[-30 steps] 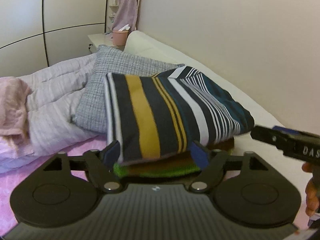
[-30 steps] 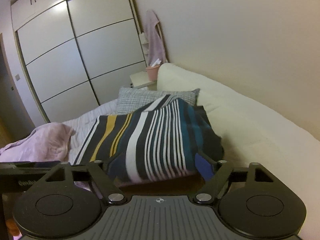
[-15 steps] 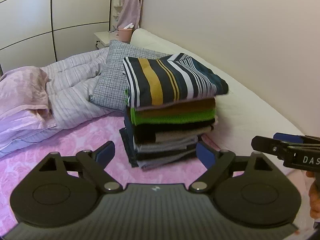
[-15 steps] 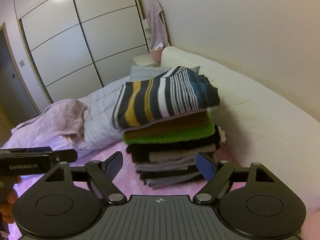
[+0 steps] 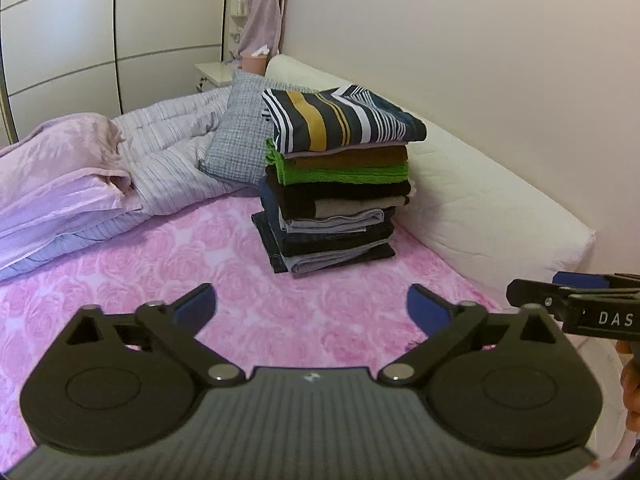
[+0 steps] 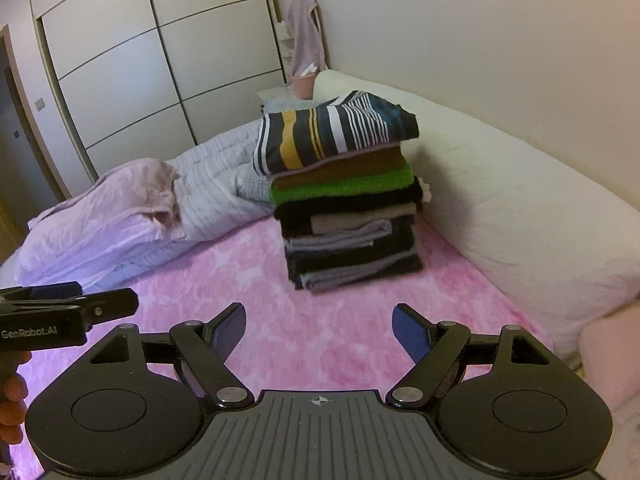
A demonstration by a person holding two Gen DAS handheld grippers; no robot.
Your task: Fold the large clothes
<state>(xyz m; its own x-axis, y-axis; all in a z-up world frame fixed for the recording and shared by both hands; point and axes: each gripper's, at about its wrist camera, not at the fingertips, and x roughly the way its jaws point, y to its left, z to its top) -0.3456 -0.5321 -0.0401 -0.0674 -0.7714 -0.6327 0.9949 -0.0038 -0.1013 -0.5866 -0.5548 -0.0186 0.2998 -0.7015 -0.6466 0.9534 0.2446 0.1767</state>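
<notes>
On the pink rose-print bedsheet point(image 5: 208, 248), against the long white bolster point(image 5: 480, 200): a tall stack of folded clothes point(image 5: 336, 216), squared up and upright. Topmost, a striped garment point(image 5: 340, 120) in navy, white, mustard and teal, folded flat and overhanging the layers beneath a little. Under it a brown piece, then a bright green one point(image 5: 348, 172), then black, beige, grey and dark layers down to the sheet — edges blurred in the right wrist view, so exact count hard to tell.

Left gripper point(image 5: 312, 308) low over the sheet, well short of the stack, blue-padded fingers spread wide, nothing between them. Right gripper point(image 6: 318, 328) likewise — fingers splayed apart, empty, clear of the clothes. Each visible at the edge of the other's view, side by side and level.

Behind the stack, a grey checked pillow point(image 5: 240, 144), touching or nearly touching it. Farther left, a rumpled lilac striped duvet point(image 5: 172, 160) with a pale pink blanket point(image 5: 60, 160) heaped on it. At the back, white wardrobe doors point(image 6: 160, 60) and a mauve towel point(image 6: 306, 32) hanging by the wall.
</notes>
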